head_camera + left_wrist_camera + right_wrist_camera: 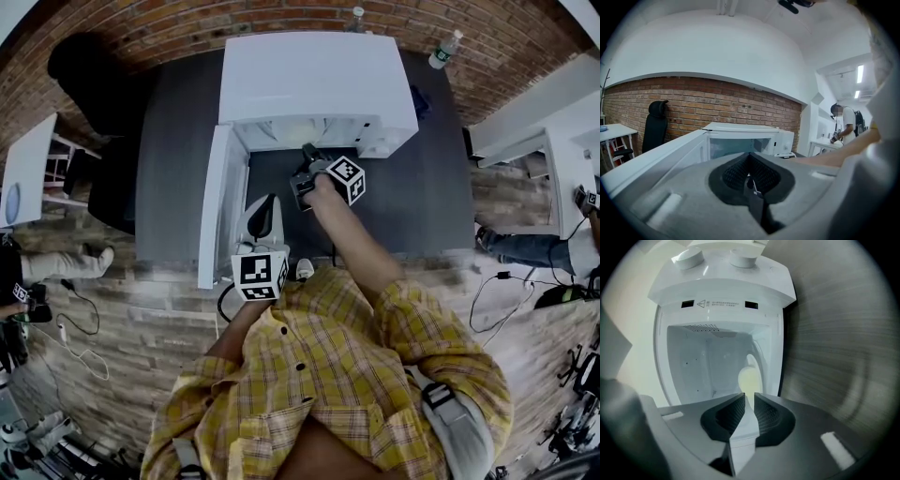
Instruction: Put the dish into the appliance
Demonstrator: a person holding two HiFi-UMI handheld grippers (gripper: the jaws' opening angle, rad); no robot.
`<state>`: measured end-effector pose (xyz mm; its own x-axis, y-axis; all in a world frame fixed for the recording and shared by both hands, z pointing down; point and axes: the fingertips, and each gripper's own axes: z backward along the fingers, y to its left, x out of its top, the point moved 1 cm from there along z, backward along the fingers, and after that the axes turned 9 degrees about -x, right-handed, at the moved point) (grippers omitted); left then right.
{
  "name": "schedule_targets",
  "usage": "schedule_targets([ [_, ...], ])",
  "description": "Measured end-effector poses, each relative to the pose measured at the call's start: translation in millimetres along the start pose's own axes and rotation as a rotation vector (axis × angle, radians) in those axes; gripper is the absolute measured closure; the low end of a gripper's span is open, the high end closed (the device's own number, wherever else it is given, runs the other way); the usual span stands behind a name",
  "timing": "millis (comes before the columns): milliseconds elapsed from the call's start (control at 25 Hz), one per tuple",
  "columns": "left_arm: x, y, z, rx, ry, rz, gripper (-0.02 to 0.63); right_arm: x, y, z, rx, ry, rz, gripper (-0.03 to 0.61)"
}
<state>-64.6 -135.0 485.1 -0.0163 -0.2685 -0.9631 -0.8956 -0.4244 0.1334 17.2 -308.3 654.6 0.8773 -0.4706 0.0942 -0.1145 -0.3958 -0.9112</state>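
Note:
The white microwave (319,75) stands on a dark table (173,141), its door (214,206) swung open to the left. In the right gripper view a pale yellowish dish (750,378) rests inside the white cavity (708,362), just beyond the fingertips. My right gripper (749,397) hovers at the cavity mouth (307,150), jaws a narrow gap apart and pressing on nothing. My left gripper (266,202) hangs beside the open door, nearer the table's front edge. Its jaws (750,161) are shut and empty, pointing past the door at the microwave (740,136).
Two plastic bottles (446,49) (356,17) stand on the table behind the microwave. A black chair (656,122) sits by the brick wall at left. A person (843,123) stands far off at a white desk to the right. White desks flank the room.

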Motion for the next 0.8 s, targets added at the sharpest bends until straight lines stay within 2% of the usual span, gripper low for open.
schedule_targets([
  [280, 2, -8, 5, -0.020, -0.012, -0.006, 0.615, -3, 23, 33, 0.080, -0.002, 0.063, 0.589],
  [480, 5, -13, 11, -0.037, -0.020, -0.010, 0.615, -10, 26, 59, 0.107, 0.009, 0.101, 0.589],
  [640, 6, -17, 17, -0.053, -0.025, -0.012, 0.615, -26, 35, 82, 0.133, 0.032, 0.187, 0.589],
  [800, 11, -20, 28, -0.063, -0.032, -0.026, 0.615, -43, 44, 105, 0.177, 0.045, 0.194, 0.589],
])
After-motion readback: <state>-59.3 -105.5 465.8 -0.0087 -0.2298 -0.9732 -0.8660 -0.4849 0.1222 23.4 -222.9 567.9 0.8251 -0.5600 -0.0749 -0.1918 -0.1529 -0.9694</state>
